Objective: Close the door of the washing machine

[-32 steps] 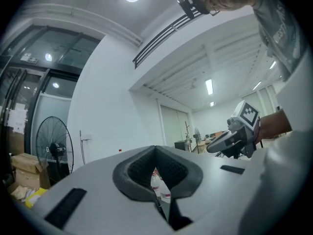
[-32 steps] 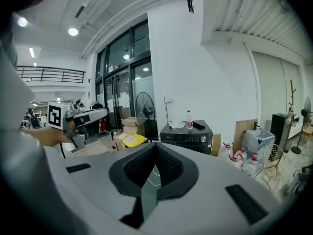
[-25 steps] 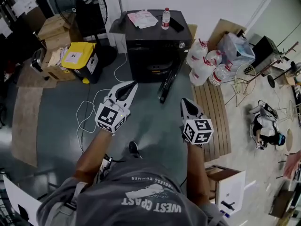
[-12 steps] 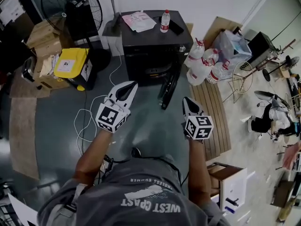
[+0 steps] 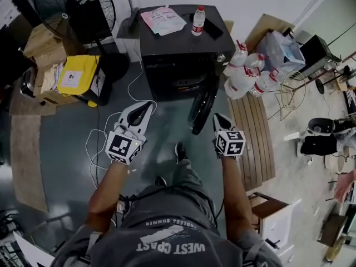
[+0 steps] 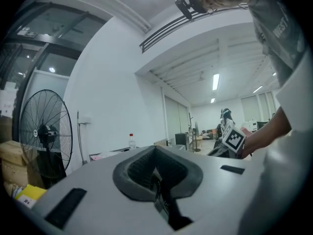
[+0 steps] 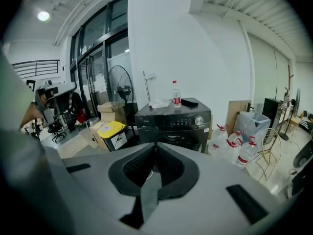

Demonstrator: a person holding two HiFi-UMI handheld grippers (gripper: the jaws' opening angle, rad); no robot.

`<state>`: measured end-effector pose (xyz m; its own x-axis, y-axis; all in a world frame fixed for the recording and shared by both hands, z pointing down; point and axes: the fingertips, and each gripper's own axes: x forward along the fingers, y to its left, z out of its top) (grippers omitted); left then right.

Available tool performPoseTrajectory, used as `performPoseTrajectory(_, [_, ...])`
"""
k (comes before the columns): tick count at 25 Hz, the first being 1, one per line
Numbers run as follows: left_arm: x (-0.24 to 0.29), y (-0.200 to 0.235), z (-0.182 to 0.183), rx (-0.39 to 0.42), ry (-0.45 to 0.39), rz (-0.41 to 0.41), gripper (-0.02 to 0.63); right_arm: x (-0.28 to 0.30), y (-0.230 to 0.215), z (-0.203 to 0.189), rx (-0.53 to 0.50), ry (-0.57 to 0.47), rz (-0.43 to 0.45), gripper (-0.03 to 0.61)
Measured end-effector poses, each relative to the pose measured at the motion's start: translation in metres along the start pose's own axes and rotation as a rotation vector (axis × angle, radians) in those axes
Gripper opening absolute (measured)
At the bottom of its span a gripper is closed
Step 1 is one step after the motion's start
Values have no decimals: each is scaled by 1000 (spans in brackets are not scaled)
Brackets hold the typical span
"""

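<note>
The black front-loading washing machine (image 5: 177, 44) stands against the far wall, with a water bottle (image 5: 197, 21) and papers on top. Its round door (image 5: 202, 109) hangs open, swung out toward me on the machine's right side. My left gripper (image 5: 149, 104) is shut and empty, to the left of the door and short of the machine's front. My right gripper (image 5: 217, 116) is also shut and empty, just right of the door's outer edge. In the right gripper view the washing machine (image 7: 173, 123) sits straight ahead beyond the right gripper (image 7: 155, 146). The left gripper (image 6: 155, 149) points up toward the wall.
A standing fan (image 5: 75, 7), cardboard boxes and a yellow-lidded box (image 5: 78, 74) stand to the machine's left. White cable (image 5: 100, 135) loops on the floor. Large water jugs (image 5: 247, 71), a wooden pallet (image 5: 253, 132) and wire racks lie to the right.
I have stepped closer to the machine, one foot forward. Both grippers are now nearer the open door, the right one close beside its edge. Both stay shut.
</note>
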<state>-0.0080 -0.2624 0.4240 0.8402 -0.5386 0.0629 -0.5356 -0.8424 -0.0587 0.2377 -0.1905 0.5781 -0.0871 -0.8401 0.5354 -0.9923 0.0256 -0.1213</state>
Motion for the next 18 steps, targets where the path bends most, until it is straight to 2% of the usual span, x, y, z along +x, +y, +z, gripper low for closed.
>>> performPoseTrajectory(5, [31, 23, -37, -26, 38, 38, 15, 69, -43, -43, 36, 88, -4, 34])
performPoseTrajectory(8, [52, 28, -61, -50, 71, 43, 15, 101, -67, -72, 60, 150, 0, 72])
performPoseTrajectory(18, [81, 47, -121, -91, 164, 69, 15, 167, -126, -157, 68, 318, 11, 77])
